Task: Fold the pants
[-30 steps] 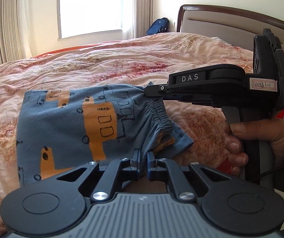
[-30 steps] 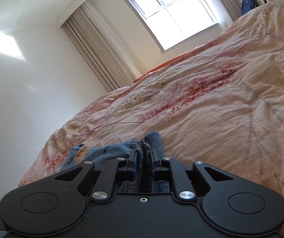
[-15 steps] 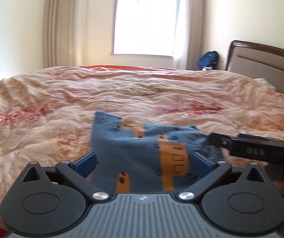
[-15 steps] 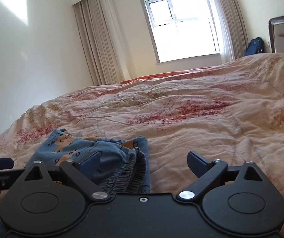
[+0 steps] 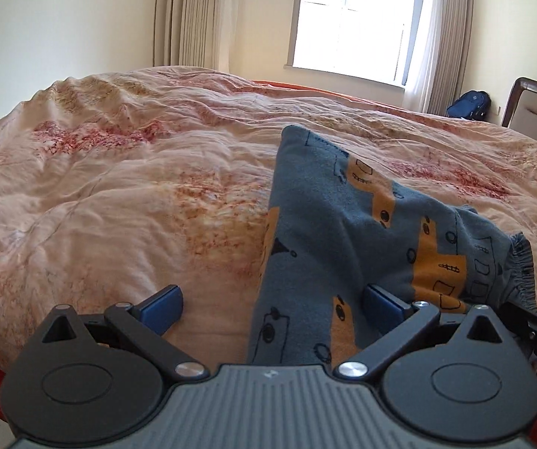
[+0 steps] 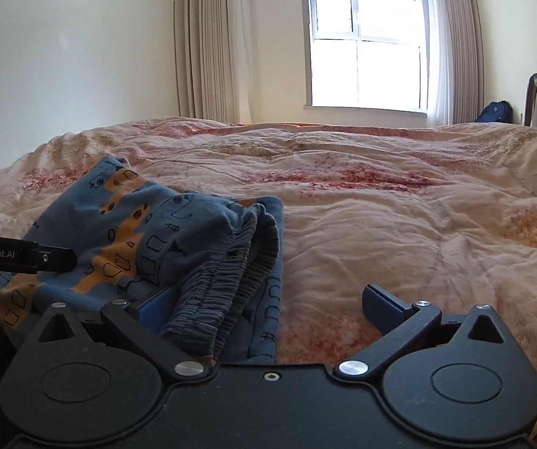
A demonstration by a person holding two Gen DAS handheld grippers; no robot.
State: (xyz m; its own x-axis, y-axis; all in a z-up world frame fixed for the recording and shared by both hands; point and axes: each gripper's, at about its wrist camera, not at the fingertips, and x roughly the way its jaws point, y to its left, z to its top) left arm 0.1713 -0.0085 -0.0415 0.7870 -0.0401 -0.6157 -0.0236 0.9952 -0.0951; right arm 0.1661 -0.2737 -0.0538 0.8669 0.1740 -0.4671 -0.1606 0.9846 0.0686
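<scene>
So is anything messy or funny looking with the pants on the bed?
A bit. The folded pants aren't quite neat: at their right end the gathered waistband bunches up in a loose, puffy roll instead of lying flat. The bedspread under them is wrinkled too. Nothing looks torn or spilled. Both grippers, left and right, are open.

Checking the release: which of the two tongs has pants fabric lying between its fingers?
The right tongs: the gathered waistband of the pants lies between its open fingers. The left tongs are open too, over the pants' edge.
</scene>
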